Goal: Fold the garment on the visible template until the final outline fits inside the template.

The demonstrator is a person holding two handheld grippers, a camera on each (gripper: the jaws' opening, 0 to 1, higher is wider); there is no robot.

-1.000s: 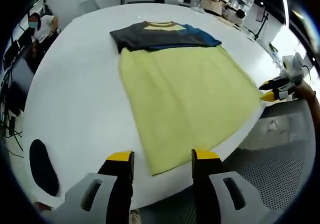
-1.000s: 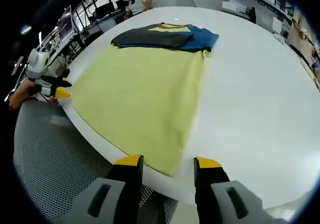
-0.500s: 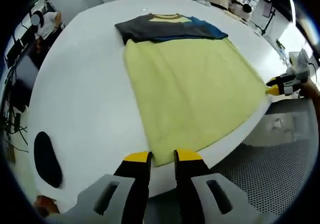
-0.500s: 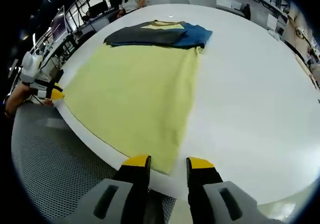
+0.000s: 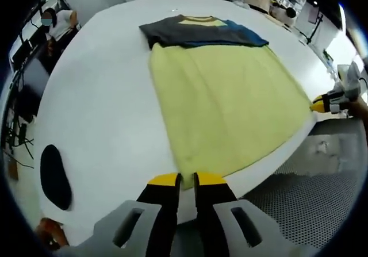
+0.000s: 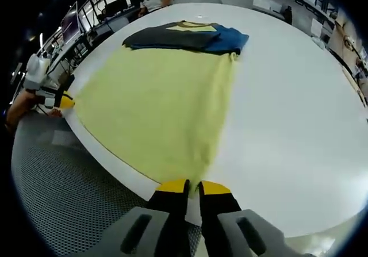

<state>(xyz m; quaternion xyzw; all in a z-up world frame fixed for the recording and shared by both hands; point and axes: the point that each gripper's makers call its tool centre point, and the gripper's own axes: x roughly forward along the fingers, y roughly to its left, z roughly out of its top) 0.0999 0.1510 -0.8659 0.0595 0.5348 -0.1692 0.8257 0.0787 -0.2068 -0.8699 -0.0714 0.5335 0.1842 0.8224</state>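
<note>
Garment (image 5: 224, 96) lies flat on the white desk (image 5: 98, 113), yellow body toward me, dark and blue top end folded at the far side. My left gripper (image 5: 187, 180) has its fingers pinched shut on one near hem corner; my right gripper (image 6: 193, 184) is pinched on the other corner at the desk edge. Template not discernible to me. Step: both hem corners gripped, fold not yet made. Next, I'd judge: lift both corners evenly, carry them toward the collar, keep the hem taut.
</note>
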